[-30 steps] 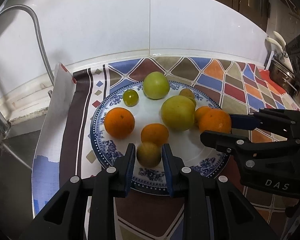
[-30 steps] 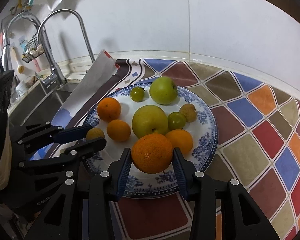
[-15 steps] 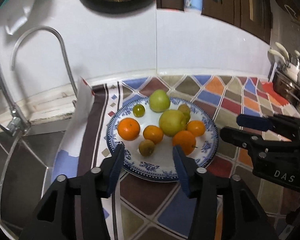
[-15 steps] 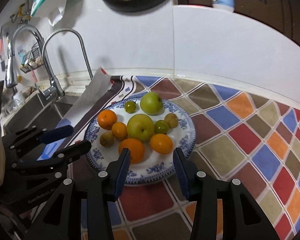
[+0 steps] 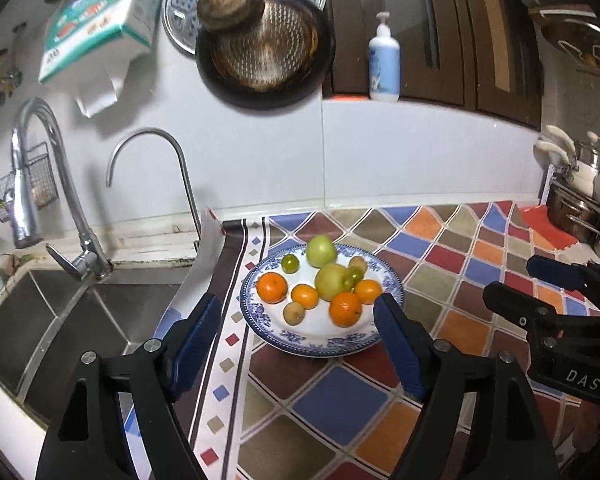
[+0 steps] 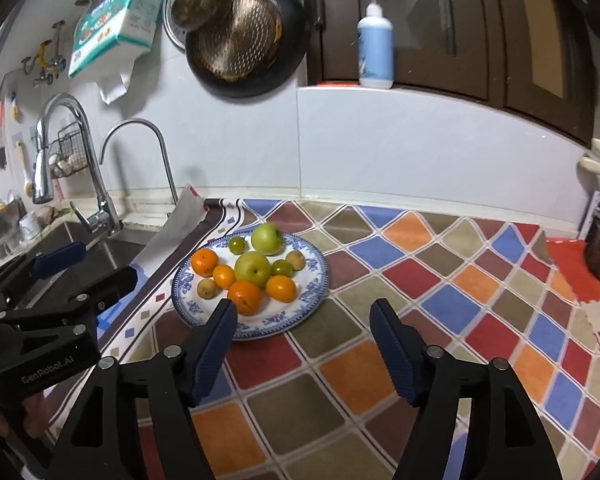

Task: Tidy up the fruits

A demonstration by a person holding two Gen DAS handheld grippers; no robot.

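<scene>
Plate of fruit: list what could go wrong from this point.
1. The plate sits near the mat's sink-side edge, by the sink; a nudge there might send round fruit rolling off.
2. The fruit is crowded: the front orange touches the big green apple, so a wide-open right gripper reaching in may knock neighbours.
3. The left gripper, open too, straddles the plate's front rim and might clip it.
</scene>
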